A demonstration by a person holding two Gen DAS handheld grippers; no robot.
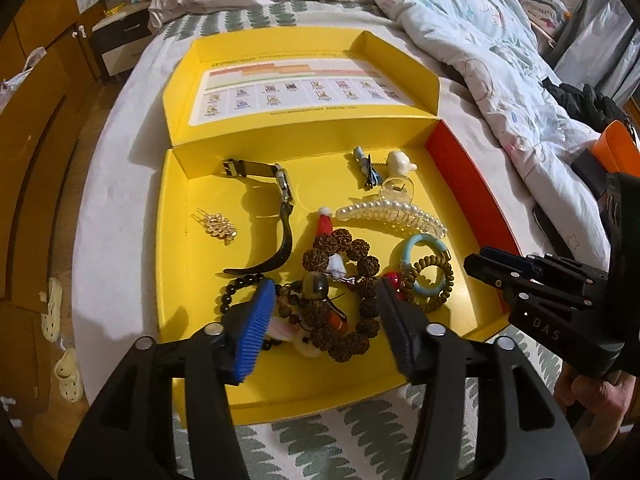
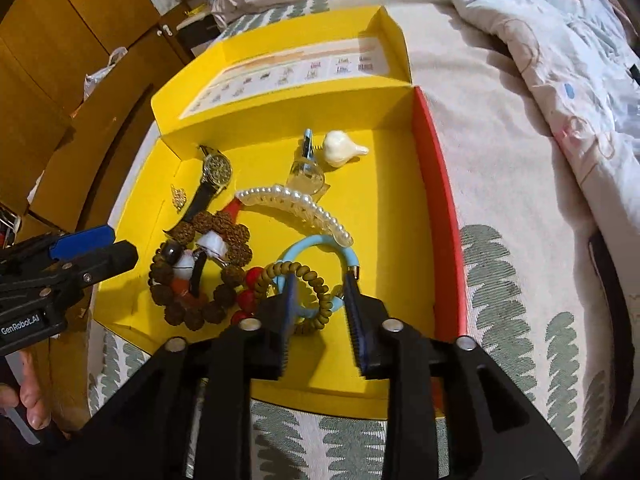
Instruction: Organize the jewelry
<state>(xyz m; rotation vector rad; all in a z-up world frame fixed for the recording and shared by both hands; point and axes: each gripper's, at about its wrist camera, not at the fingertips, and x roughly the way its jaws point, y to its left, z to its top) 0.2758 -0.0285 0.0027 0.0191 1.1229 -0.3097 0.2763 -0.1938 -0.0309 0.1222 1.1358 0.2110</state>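
Right wrist view showed the right gripper (image 2: 320,300) part open, holding nothing, straddling the blue hair tie (image 2: 316,246) directly below. The left gripper (image 1: 326,320), half open and empty, hung over the seed bracelet (image 1: 352,292)

black grippers (image 1: 326,326) with blue ribbed fingers (image 1: 256,328), silver screws, white lettering.

Bright warm light, hard shadows, fisheye-bent edges.

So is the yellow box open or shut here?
Open. The box has its lid folded back flat on the bed, printed inside facing up, and the jewelry inside is exposed.
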